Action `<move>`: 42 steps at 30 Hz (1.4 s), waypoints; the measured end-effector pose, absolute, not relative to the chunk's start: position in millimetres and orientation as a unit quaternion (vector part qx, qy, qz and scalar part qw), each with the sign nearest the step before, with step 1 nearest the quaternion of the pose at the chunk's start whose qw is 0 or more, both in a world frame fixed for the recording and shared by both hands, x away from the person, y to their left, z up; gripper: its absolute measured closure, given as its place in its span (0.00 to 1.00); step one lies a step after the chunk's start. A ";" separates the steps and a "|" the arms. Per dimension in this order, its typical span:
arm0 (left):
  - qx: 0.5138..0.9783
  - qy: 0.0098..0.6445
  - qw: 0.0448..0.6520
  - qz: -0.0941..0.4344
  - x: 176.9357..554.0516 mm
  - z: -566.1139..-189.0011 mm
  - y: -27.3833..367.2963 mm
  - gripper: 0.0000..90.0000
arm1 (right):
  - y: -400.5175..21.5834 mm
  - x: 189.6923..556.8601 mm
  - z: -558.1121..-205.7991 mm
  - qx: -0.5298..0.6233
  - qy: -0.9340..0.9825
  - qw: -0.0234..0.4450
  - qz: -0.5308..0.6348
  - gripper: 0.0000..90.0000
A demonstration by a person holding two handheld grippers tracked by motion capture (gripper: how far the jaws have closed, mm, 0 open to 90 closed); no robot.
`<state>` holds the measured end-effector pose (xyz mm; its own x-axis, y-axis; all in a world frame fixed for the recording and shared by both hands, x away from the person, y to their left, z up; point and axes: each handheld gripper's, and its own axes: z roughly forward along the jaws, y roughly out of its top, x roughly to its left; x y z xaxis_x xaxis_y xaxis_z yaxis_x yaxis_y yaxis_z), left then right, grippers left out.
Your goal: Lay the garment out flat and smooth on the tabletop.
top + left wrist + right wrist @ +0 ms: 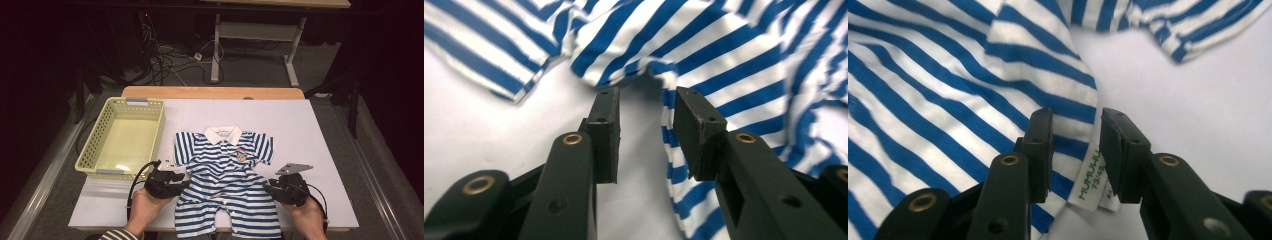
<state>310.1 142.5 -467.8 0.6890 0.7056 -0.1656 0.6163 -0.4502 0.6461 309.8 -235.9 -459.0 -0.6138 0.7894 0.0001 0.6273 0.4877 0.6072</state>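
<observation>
Flat on the white table point(310, 130) lies a blue-and-white striped romper point(227, 185), its leg ends cut off by the high view's bottom edge. Both tools flank its waist: the left gripper point(644, 107) has its jaws parted around a raised side edge, and the right gripper point(1075, 130) is parted around the side seam's label point(1092, 180), whose lower print is unreadable. A yellow basket point(95, 150) sits beside the left sleeve.

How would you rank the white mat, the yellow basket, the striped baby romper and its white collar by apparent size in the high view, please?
1. White mat
2. Yellow basket and striped baby romper: look alike, so unranked.
3. White collar
</observation>
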 end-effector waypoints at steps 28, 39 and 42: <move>0.855 0.394 0.334 0.053 301.2 -465.1 158.6 0.72 | -245.7 303.7 -450.8 0.414 0.846 0.127 0.310 0.84; 0.845 0.381 0.365 0.088 312.0 -465.0 138.5 0.63 | -237.8 341.7 -453.3 0.441 0.827 0.125 0.326 0.82; 0.850 0.378 0.355 0.087 314.2 -468.5 134.8 0.62 | -227.7 349.2 -454.8 0.435 0.831 0.121 0.324 0.79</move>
